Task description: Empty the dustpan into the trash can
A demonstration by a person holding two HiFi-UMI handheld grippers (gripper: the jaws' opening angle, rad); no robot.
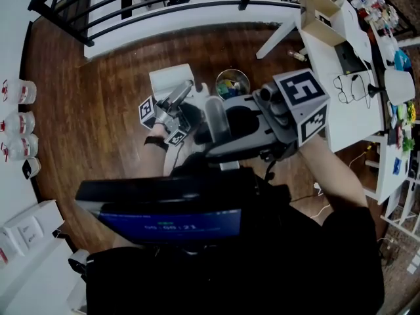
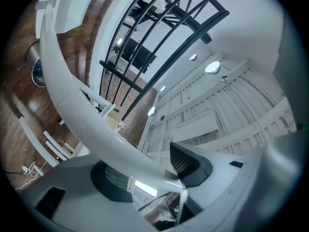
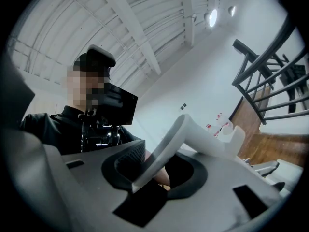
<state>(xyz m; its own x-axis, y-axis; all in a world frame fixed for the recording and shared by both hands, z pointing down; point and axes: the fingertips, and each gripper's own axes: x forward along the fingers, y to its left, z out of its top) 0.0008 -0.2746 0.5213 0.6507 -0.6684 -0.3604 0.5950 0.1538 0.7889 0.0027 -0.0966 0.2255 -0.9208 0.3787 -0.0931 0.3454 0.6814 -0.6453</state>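
Note:
In the head view the white dustpan (image 1: 167,81) is over the wood floor just left of the round metal trash can (image 1: 232,84), which holds colourful scraps. My left gripper (image 1: 178,100) reaches onto the pan. In the left gripper view a long white edge of the dustpan (image 2: 77,100) runs between the jaws of my left gripper (image 2: 149,170), and the pads close on it; the trash can (image 2: 36,66) shows far left. My right gripper (image 3: 149,166) is shut on a bent white handle (image 3: 193,129). I cannot tell whether that handle (image 1: 215,113) belongs to the pan.
A white desk (image 1: 341,104) with a cardboard box (image 1: 321,15) and clutter stands at right. A black railing (image 1: 164,5) crosses the back. Bottles (image 1: 16,120) line the left wall, white boxes (image 1: 26,235) lie lower left. A dark screen (image 1: 170,209) fills the foreground.

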